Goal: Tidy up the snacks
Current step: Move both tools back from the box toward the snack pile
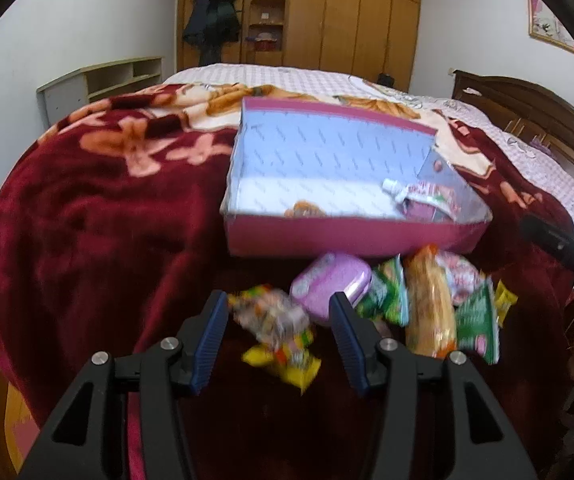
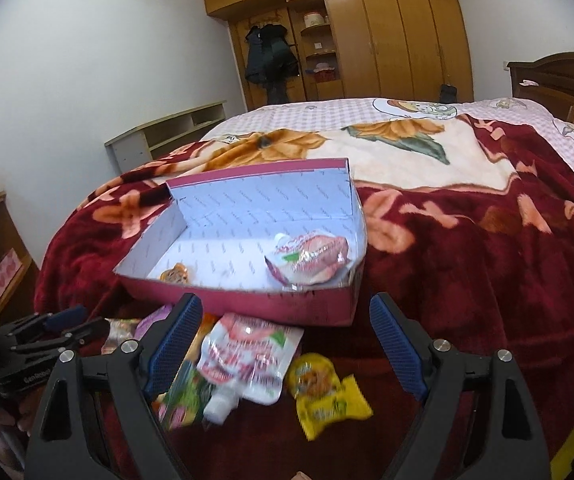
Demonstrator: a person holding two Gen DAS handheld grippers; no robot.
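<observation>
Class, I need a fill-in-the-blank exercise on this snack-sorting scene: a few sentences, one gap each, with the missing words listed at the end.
1. The pink box sits on a dark red ____.
2. The pouch with a white cap lies ____ the box.
3. The loose snacks lie on the side of the box ____ to the claws.
4. The right claw is wide open and holds ____.

Missing words: blanket; inside; nearest; nothing

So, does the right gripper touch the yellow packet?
Apart. In the right wrist view the right gripper is open, and the yellow packet lies on the blanket between its fingers, untouched.
</observation>
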